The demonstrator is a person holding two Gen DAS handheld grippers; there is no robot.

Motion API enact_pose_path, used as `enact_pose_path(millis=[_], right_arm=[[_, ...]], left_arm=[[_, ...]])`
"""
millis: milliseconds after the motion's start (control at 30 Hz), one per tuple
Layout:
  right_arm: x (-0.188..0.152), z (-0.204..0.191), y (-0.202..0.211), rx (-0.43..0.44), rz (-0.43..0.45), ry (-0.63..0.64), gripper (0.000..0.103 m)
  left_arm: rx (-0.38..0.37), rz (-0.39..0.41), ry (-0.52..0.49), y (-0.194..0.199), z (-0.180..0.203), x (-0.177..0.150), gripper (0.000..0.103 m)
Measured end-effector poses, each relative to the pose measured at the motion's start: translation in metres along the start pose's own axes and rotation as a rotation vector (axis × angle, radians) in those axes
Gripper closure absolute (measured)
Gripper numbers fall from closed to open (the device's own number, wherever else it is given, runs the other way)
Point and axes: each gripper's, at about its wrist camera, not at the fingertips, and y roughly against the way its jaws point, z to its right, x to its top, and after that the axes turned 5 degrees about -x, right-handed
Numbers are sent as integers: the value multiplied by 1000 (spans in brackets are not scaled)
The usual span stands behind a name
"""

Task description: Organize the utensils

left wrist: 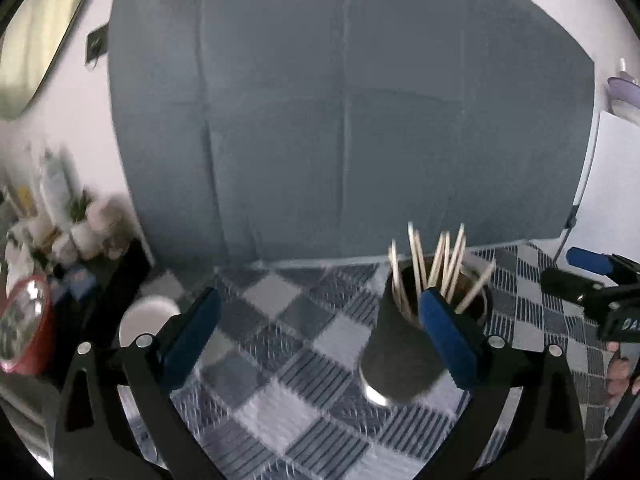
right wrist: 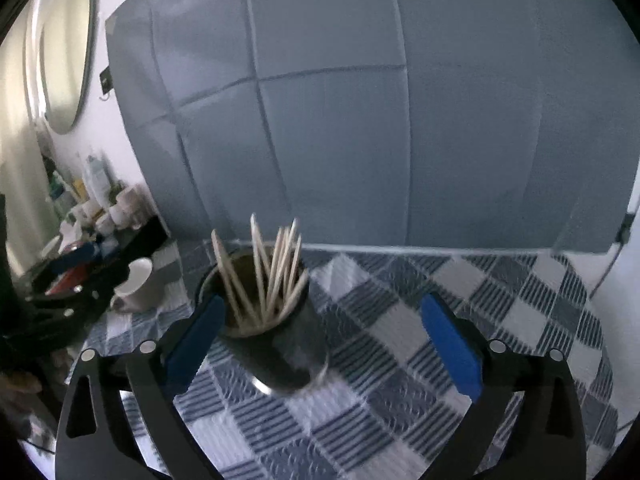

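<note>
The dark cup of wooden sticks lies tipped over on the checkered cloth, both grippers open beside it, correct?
Not tipped: the dark cup stands upright on the checkered cloth, wooden sticks pointing up, as the right wrist view shows. Both grippers are open.

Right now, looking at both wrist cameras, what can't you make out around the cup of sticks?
- Cup base, left wrist view: motion blur smears it against the cloth.
- Sticks lower ends, right wrist view: hidden inside the cup; count unclear from blur.
- White mug, left wrist view: partly behind the left gripper finger.
- Shelf clutter, right wrist view: too small and blurred to identify.
</note>
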Motion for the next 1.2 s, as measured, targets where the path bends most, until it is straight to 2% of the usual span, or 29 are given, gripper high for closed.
enact_pose_path(millis=[100, 267, 367, 467, 600, 767, 1033, 1200], right_arm=[[-18, 3, 17, 3, 0, -4, 8], [-40, 7, 43, -15, -17, -18, 8], [-48, 9, 61, -100, -7, -53, 8], [-52, 13, 75, -127, -7, -84, 8], [-57, 15, 89, -127, -31, -98, 8], [-63, 14, 105, -132, -43, -110, 8], [-75, 1, 120, -121, -61, -83, 8], [-80, -9, 119, -127, -84, -30, 8]], left_arm=[[10, -78, 74, 9, -5, -23, 6], [14, -133, 92, 28, -7, -47, 6], [64, -117, 73, 42, -8, -54, 6], [74, -106, 76, 58, -8, -54, 6], [79, -116, 109, 73, -7, -50, 6], [43, -121, 169, 89, -1, -47, 6], [1, -159, 160, 105, 19, -56, 6], [31, -152, 157, 110, 21, -62, 6]])
